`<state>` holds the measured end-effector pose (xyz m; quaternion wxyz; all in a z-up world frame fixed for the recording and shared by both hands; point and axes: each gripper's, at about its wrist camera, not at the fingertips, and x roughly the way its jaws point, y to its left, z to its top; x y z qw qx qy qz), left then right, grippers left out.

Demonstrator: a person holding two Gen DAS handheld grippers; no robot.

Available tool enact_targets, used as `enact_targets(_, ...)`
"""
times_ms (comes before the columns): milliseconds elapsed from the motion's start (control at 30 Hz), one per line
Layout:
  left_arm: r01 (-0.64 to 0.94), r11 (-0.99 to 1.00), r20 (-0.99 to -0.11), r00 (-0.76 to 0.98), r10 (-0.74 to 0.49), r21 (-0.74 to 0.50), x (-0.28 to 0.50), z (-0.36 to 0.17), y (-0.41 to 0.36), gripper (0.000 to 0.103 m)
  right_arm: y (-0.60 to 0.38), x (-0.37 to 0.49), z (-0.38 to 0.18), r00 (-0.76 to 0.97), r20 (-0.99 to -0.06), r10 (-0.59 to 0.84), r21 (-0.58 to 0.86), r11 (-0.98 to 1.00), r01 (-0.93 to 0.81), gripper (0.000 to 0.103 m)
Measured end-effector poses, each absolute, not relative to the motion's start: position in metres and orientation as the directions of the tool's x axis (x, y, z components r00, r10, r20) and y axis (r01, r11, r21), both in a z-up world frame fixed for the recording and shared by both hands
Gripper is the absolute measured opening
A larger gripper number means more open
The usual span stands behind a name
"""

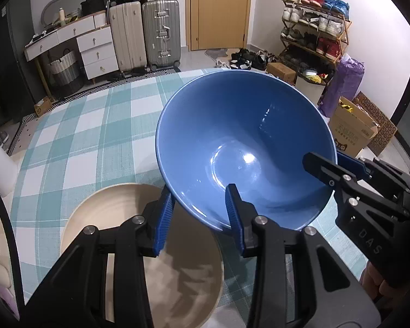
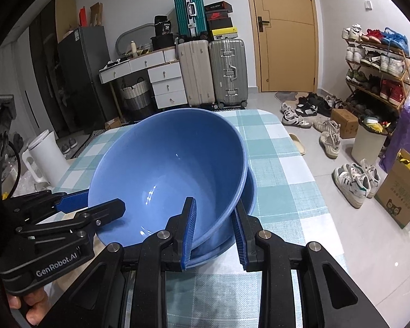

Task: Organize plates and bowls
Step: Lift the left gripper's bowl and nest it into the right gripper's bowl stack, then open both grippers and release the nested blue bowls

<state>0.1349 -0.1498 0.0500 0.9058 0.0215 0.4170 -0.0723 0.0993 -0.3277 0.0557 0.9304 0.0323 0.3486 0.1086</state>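
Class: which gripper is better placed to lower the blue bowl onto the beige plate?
Left: the left gripper holds the bowl rim directly over the plate; the right gripper holds the opposite rim.

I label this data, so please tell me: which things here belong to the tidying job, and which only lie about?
Job: blue bowl, second blue bowl under it, beige plate.
Lying about: suitcases, shoe rack, white kettle, cardboard box.

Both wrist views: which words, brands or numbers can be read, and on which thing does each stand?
"GenRobot.AI": left gripper body, right wrist view.
"DAS": right gripper body, left wrist view.
"36": black bag on the dresser.
Nike swoosh, no words: red shoebox.
Print on the cardboard box: too blurred to read.
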Motion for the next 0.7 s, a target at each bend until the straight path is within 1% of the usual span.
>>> enact_targets(400,0.162,0.986,-0.774,0.620,-0.127,-0.032,0.142,0.041,-0.145,0.034,-0.333,0.101,0.050,0.734,-0.646,0.209,0.129,0.978,-0.164,0.027)
enact_targets(500,0.160,0.987,-0.773,0.622,-0.126,-0.032,0.142,0.041,-0.144,0.034,-0.336,0.100,0.049,0.736,-0.642,0.215,0.143,0.977,-0.161,0.029)
enact_targets(667,0.161,0.986,-0.771,0.622,-0.138,-0.046,0.142,0.038,-0.139,0.034,-0.334,0.099,0.046,0.741,-0.641,0.203,0.118,0.979,-0.166,0.029)
enact_targets(700,0.162,0.986,-0.771,0.621,-0.141,-0.050,0.143,0.038,-0.137,0.036,-0.334,0.099,0.046,0.741,-0.641,0.201,0.113,0.979,-0.168,0.029)
